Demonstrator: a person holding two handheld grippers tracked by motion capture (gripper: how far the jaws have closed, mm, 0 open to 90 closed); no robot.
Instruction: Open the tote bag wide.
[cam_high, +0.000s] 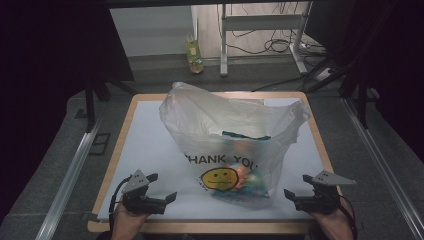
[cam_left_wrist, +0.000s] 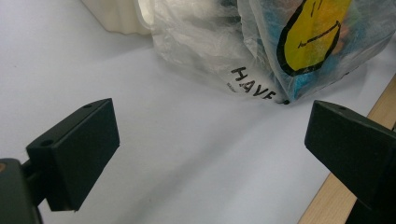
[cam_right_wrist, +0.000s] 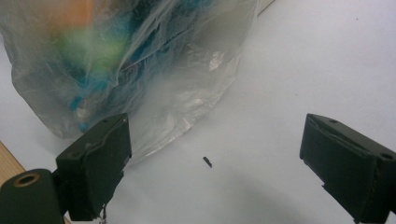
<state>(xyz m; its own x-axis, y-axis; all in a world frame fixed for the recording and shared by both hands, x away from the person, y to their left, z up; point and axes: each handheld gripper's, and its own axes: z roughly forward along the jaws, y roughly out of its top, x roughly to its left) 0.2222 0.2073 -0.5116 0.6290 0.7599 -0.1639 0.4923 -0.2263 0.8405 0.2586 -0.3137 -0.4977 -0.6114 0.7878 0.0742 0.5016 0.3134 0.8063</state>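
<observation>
Claws, two, left (cam_high: 164, 187) and right (cam_high: 296, 186), gape empty beside one plastic bag (cam_high: 230, 145).

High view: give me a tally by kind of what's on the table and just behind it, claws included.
Claws: 2, the left claw and the right claw, both open and empty
Plastic bags: 1, the smiley-face bag with colourful contents I can't count
Bottles: 1, the yellowish bottle on the floor behind the table
Total: 4
</observation>
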